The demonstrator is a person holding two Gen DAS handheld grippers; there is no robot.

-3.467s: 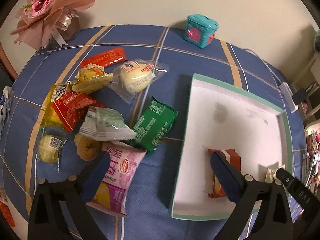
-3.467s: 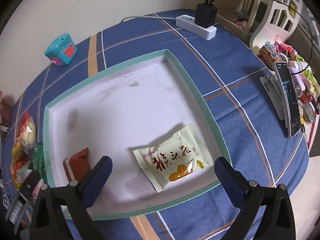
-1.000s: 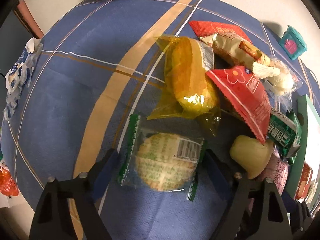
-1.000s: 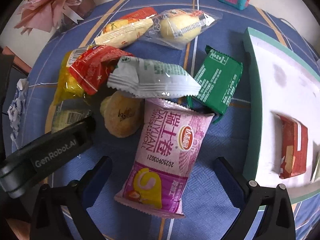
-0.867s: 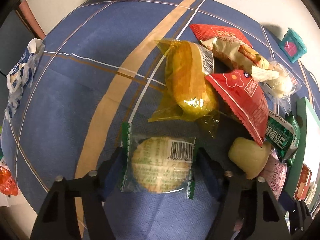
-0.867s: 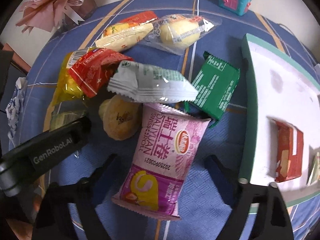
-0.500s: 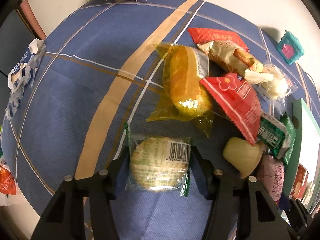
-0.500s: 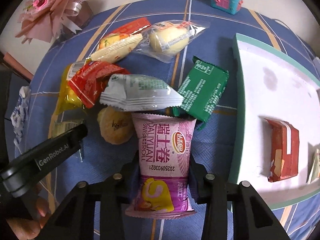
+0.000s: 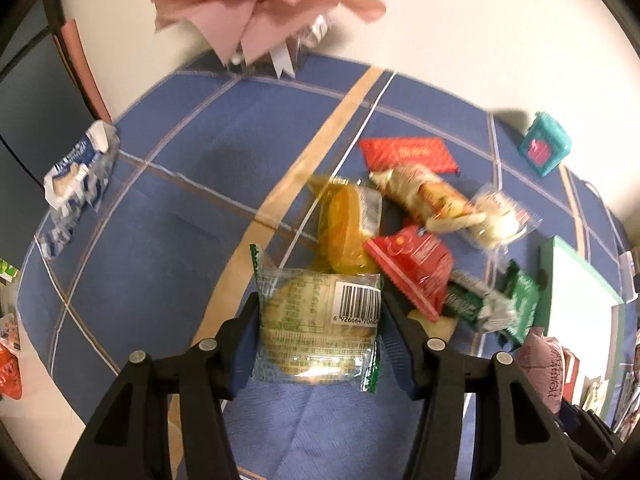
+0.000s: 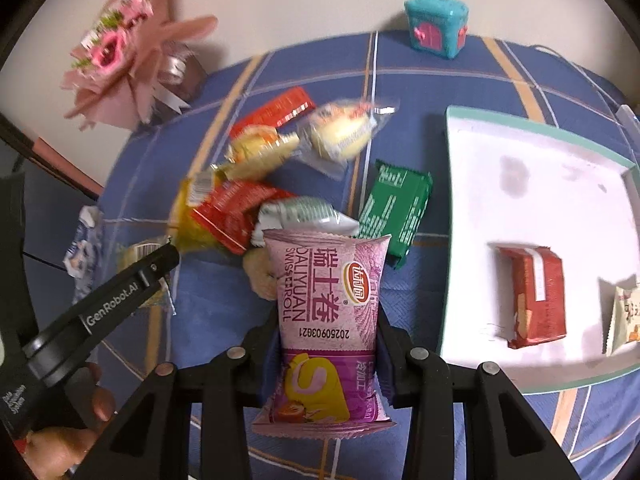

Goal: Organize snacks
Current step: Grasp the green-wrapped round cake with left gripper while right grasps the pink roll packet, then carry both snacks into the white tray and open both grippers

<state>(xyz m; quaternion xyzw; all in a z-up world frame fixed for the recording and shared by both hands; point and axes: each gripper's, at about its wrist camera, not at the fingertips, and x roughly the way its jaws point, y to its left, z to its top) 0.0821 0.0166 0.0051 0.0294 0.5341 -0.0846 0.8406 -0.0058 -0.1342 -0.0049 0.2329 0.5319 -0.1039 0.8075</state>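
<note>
My left gripper [image 9: 318, 344] is shut on a clear green-edged biscuit packet [image 9: 316, 322] and holds it above the blue cloth. My right gripper [image 10: 328, 354] is shut on a pink Swiss roll packet [image 10: 326, 304], lifted off the cloth. The snack pile lies behind them: a yellow packet [image 9: 346, 232], a red packet [image 10: 230, 212], a silver packet [image 10: 304, 212] and a green packet [image 10: 396, 208]. The white tray with a green rim [image 10: 450, 216] at the right holds a red-brown packet [image 10: 534, 296] and a pale packet [image 10: 626, 316].
A pink bouquet [image 10: 132, 56] stands at the back left and a teal toy box [image 10: 436, 26] at the back. A blue-white tissue pack [image 9: 76, 184] lies near the table's left edge. The left gripper's black body [image 10: 104, 304] crosses the right wrist view.
Both grippers closed, the left on the biscuit packet and the right on the pink Swiss roll packet, then lifted them off the cloth. Both views have pulled back from the pile.
</note>
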